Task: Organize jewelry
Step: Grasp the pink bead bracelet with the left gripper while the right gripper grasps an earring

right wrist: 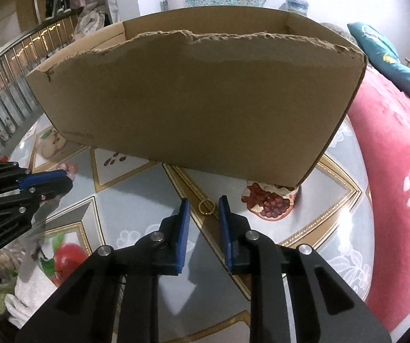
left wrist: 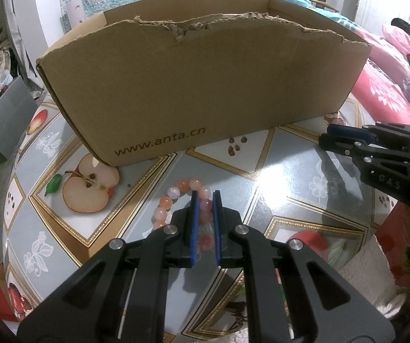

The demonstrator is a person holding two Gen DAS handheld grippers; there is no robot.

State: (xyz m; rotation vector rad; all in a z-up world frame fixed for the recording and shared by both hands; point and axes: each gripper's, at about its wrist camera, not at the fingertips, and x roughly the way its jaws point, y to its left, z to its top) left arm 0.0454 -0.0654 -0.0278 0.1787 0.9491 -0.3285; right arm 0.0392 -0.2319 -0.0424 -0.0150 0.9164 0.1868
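A bracelet of pink and orange beads [left wrist: 167, 201] lies on the fruit-patterned table [left wrist: 287, 171] in front of a cardboard box [left wrist: 205, 85]. My left gripper [left wrist: 206, 193] is shut on the bracelet's right side, with beads pinched between its blue pads. In the right wrist view a small gold ring [right wrist: 206, 207] lies flat on the table [right wrist: 136, 217], just before the box [right wrist: 190, 100]. My right gripper [right wrist: 204, 200] straddles the ring. A little gap shows on both sides, so its pads do not touch it. The left gripper [right wrist: 65, 178] appears at the left, with beads [right wrist: 72, 168] at its tip.
The open-topped box, with a torn upper edge, takes up the far half of the table. The right gripper [left wrist: 326, 134] reaches in from the right in the left wrist view. A pink quilt [right wrist: 399, 171] lies along the table's right side. A railing [right wrist: 10, 85] stands at the far left.
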